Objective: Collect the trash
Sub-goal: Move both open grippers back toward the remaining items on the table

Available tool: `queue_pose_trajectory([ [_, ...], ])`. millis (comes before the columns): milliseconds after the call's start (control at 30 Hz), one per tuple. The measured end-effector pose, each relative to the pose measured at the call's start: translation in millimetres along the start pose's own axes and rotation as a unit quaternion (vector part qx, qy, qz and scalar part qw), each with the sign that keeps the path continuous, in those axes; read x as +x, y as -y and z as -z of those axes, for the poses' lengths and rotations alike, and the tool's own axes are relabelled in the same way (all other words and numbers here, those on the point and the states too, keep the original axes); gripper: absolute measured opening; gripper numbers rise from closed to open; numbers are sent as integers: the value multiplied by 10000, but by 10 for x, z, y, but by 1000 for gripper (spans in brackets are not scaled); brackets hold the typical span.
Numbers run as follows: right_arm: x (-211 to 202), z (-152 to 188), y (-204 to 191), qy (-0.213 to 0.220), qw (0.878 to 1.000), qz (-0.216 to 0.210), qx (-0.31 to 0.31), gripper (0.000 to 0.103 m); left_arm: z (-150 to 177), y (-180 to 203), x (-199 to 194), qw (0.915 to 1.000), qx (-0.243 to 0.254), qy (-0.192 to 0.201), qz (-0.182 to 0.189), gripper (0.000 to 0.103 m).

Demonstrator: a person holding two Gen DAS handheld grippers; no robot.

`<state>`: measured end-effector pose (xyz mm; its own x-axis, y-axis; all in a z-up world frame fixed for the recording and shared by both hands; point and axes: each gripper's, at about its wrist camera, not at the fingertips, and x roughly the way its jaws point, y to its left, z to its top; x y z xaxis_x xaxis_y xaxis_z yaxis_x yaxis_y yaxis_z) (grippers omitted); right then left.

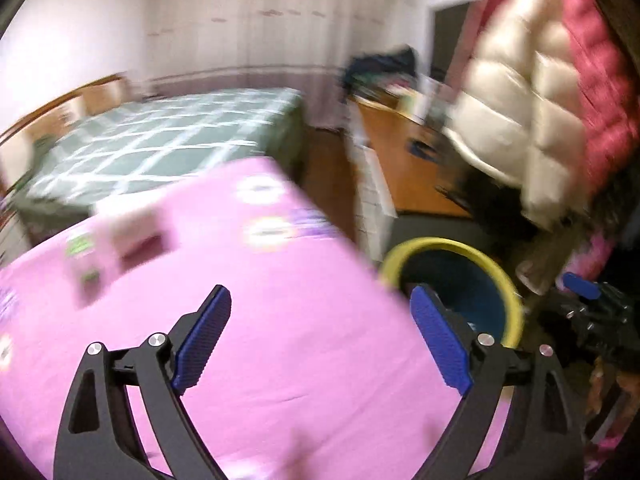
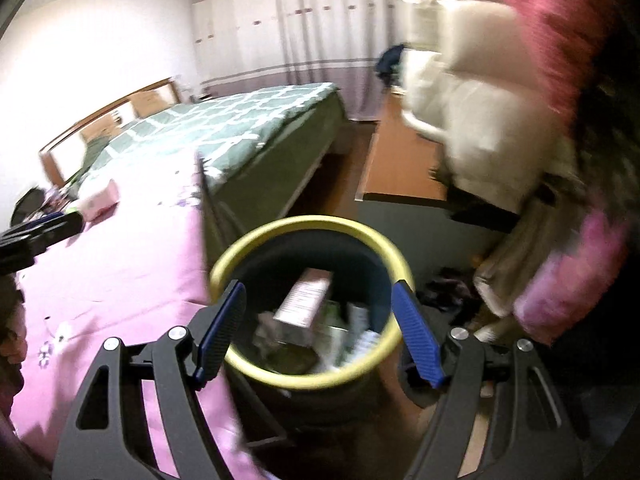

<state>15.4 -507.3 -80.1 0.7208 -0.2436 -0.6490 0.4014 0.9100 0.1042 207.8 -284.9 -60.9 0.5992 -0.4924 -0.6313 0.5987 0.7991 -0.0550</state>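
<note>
Over on the left, the left gripper (image 1: 320, 336) hangs above a pink sheet (image 1: 280, 320) printed with small flowers, its blue pads spread wide with nothing between them. Farther back on that sheet lies a pale pink box (image 1: 132, 228), badly blurred, and beside it something with green on it that I cannot make out. Behind the pink surface stands a bed with a green quilt (image 1: 168, 140) crossed by white lines, and pale curtains (image 1: 280, 20) cover the far wall.

To the right of the pink edge sits the trash bin (image 2: 312, 236), dark blue with a yellow rim, standing on the floor just beside the sheet. The right gripper (image 2: 318, 328) hovers directly over its mouth, jaws apart and empty, one pad to each side of the rim as seen from its own camera. Inside the bin the collected trash is visible: a pinkish carton (image 2: 306, 300) with printed text lies tilted on top of white and greenish packaging, too smeared to name.

Farther right, an orange-brown desk (image 1: 400, 160) carries blurred clutter, and a cream puffer jacket (image 1: 520, 100) hangs by a pink quilted fabric (image 1: 600, 80).
</note>
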Motion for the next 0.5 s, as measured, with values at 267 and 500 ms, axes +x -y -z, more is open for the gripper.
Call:
queue_pose_trajectory([
  [267,291,-306,-943,-188,9946,-762,-676,72,588,-1776,-540,9759,-1175,421,-1790,94],
  [500,507,-656,-1965,-89,9847,-1283,-1179,78,1001,-2708,-627,9509,-2094,337,-2256,94],
])
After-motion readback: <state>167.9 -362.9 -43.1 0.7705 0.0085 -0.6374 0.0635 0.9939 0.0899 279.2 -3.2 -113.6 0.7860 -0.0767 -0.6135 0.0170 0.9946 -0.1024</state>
